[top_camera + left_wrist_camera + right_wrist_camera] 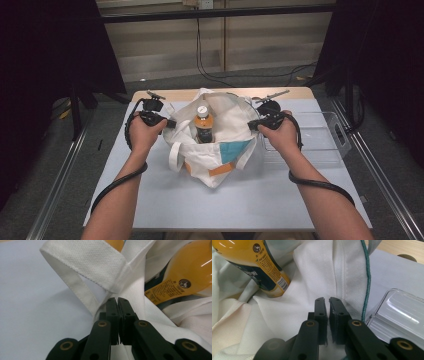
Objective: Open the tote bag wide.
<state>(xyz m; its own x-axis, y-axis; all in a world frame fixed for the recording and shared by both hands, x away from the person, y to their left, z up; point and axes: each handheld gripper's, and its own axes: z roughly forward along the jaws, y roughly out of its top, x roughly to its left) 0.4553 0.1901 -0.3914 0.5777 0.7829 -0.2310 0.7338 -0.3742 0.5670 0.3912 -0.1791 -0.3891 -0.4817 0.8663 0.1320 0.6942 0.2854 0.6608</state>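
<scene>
A white cloth tote bag (220, 150) with teal and orange patches lies open in the middle of the table. An amber drink bottle (203, 125) with a white cap stands inside it. My left gripper (170, 123) is at the bag's left rim, and in the left gripper view it (117, 300) is shut on the white cloth just below a handle strap (85, 262), with the bottle (190, 272) beyond. My right gripper (251, 125) is at the right rim. In the right gripper view it (326, 299) pinches the cloth beside a teal-stitched seam, and the bottle (249, 262) stands at the upper left.
A clear plastic container (320, 140) sits on the table just right of the bag, close beside my right gripper, and its lid corner (402, 312) shows in the right gripper view. The pale blue table top (200, 200) lies bare in front of the bag. Dark curtains hang on both sides.
</scene>
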